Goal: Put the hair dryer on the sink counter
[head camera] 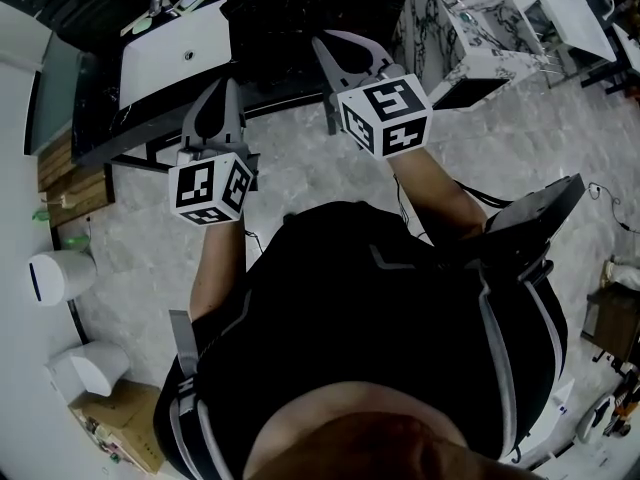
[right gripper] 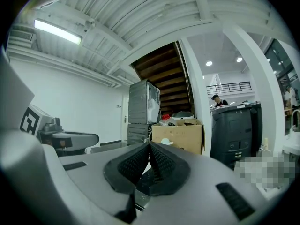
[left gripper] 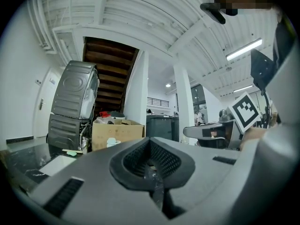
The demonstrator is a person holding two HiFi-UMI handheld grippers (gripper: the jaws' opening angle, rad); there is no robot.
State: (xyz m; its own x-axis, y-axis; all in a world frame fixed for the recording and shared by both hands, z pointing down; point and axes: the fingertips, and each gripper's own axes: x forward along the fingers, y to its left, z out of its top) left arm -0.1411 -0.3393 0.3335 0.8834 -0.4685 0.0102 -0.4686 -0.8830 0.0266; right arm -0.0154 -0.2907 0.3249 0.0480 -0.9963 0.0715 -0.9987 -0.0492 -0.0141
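Left claw (left gripper: 150,140): closed, empty, pointing at table (head camera: 265,43).
Right claw (right gripper: 148,144): closed, empty, beside left one.
Sink (head camera: 175,53): white, in table, ahead of left claw.
Floor (head camera: 300,168): grey, marbled, under both claws.
Hair dryer: cannot tell where.

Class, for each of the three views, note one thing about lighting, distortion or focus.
Head view: the wide lens bows the wall; the white sink is brightest, the person's shirt dark. Left gripper view: black corners, curved ceiling beams, a glaring strip light. Right gripper view: same round frame, a strip light glaring top left.
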